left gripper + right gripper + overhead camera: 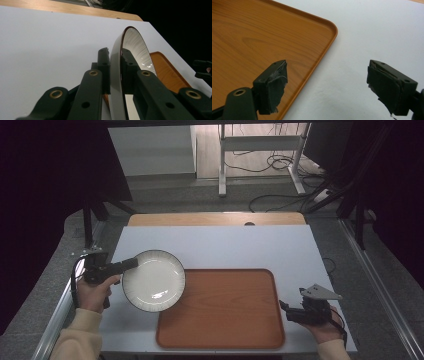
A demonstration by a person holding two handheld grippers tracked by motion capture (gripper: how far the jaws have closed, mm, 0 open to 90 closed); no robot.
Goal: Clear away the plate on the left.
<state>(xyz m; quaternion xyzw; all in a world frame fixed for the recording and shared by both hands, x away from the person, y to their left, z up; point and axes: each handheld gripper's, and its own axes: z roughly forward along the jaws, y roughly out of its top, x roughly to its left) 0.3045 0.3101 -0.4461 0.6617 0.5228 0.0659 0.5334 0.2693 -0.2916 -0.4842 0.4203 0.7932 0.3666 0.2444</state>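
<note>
Nearest to us in the high view, the person's two hands enter from the bottom edge, and we judge the work in hand to be moving the plate [153, 280] onto the tray [225, 320]. The pick-up is done: the left gripper [131, 264] is clamped on the plate's rim at its 9 o'clock side. In the left gripper view we see this grasp edge-on, the white rim [115, 82] running up between the two black pads, which press on it from either side, so that the bulk of the plate extends beyond the jaws toward 12 o'clock. What is left, as we read it, is the placing. The plate's 3 o'clock edge already overlaps the tray's upper left corner, while most of the plate lies over the white table [215, 247]; we cannot tell how high it is held above the surface. The right gripper [284, 306] waits just off the tray's 3 o'clock rim, holding nothing. In the right gripper view its jaws stand wide apart, with the tray's rounded corner [331, 27] and bare tabletop between them. Farther off, at 12 o'clock, a wooden strip [215, 219] borders the table's far edge.
</note>
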